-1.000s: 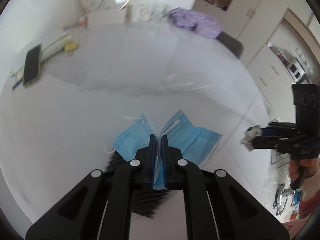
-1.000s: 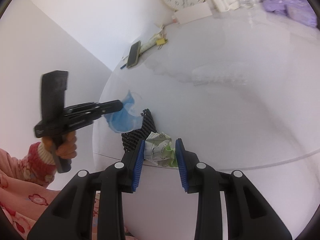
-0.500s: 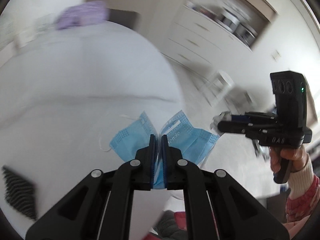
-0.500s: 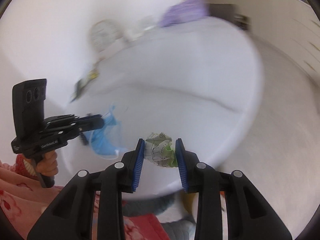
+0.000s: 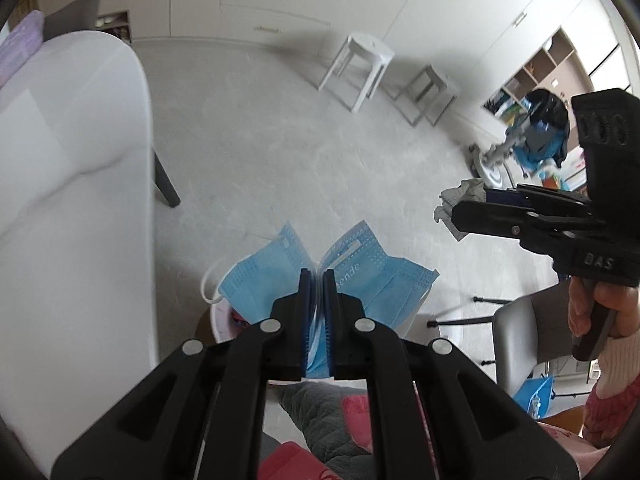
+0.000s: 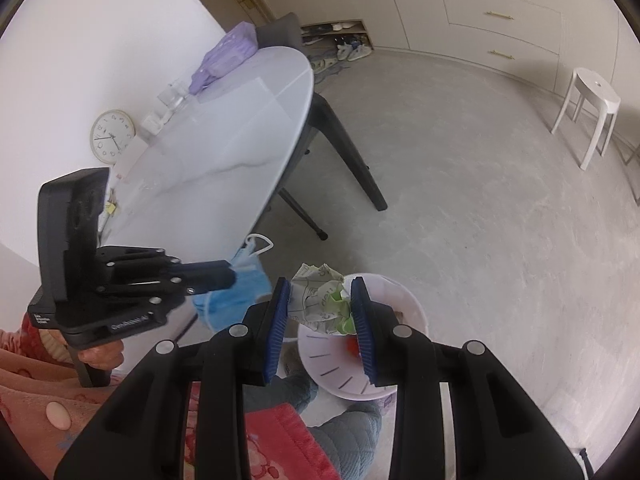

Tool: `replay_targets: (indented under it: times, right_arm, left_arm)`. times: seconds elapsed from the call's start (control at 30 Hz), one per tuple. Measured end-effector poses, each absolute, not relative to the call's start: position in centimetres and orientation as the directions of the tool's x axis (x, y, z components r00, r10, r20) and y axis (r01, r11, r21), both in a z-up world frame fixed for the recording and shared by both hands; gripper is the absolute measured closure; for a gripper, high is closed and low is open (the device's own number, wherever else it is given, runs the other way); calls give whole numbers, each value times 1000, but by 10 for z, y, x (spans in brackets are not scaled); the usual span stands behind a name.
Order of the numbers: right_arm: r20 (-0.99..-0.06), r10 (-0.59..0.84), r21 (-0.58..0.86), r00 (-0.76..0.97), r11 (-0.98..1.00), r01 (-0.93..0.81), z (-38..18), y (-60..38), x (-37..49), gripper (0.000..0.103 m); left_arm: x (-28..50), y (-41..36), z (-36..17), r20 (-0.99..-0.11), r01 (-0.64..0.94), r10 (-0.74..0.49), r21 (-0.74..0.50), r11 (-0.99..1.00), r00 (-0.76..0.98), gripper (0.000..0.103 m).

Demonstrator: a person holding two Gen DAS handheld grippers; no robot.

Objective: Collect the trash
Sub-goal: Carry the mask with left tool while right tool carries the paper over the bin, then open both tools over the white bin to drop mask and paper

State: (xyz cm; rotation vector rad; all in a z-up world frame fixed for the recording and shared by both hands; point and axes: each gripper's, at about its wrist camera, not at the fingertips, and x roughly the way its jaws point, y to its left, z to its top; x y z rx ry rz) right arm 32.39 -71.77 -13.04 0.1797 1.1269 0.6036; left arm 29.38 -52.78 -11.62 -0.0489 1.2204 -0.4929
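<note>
My left gripper (image 5: 316, 280) has its jaws clenched on a blue face mask (image 5: 372, 280), and my right gripper (image 6: 320, 304) has its jaws clamped around a crumpled paper ball (image 6: 318, 300). Both hang above the white trash bin (image 6: 408, 308) on the floor. Farther off to the left stands the white counter (image 6: 240, 136).

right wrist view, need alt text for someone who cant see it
The right claw grips a crumpled paper wad directly above a white trash bin on the floor. To its left, the left claw holds a blue face mask beside a white round table, with cabinets and a white stool behind.
</note>
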Motion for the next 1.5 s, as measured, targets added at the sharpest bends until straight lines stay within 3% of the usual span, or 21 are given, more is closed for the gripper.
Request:
replay_targets:
  times: [0.23,0.3,0.33,0.37,0.43,0.57,0.63,1.1,1.13,1.17,1.27,1.37,1.5]
  right_arm:
    - [-786,553,440,275,814,-379,-137,-735,329,70]
    - [-782,559,446,275,811,-379,-138,-735,330,70]
    - [-782,560,447,275,810,-379,-137,-738,329,70]
    - [-780,562,449,275,809,-379,-137,-739,330,70]
    - [-778,566,455,273,807,-377,-139,-741,330,70]
    - [-777,570,463,267,805,-370,-143,-741,331,69]
    - [-779,570,465,261,804,-371,-146,-739,333,69]
    - [-858,495,397,136,808,-435,-188,-679,332,66]
    - [-861,493,400,120,804,-440,-192,-674,331,57]
    - [-865,491,401,105,801,-445,-195,-668,330,40]
    - [-883,458,374,102,819,-436,-198,-660,329,13]
    - [-894,433,357,116,844,-400,-196,-662,332,4]
    - [-897,424,359,124,863,-354,-195,-668,338,3]
  left_arm:
    - [308,-548,-130,-914,310,-345,-272,911,214,95]
    - [310,-544,-131,-919,298,-331,-262,918,212,86]
    - [310,-544,-131,-922,292,-323,-255,922,214,72]
    - [309,-543,-129,-924,282,-309,-242,928,226,50]
    - [305,-538,-124,-926,270,-273,-201,942,262,33]
    - [302,-529,-112,-923,263,-250,-173,949,293,14]
    - [302,-527,-109,-926,250,-224,-150,957,304,9]
    - [286,-500,-89,-916,179,-181,-122,976,359,8]
    - [285,-497,-88,-914,173,-179,-122,977,363,8]
    - [284,-495,-88,-913,169,-178,-123,978,367,8]
    - [280,-487,-85,-910,148,-169,-121,981,379,8]
    - [277,-482,-84,-908,132,-167,-125,983,383,8]
    - [276,-478,-83,-910,113,-164,-130,985,381,8]
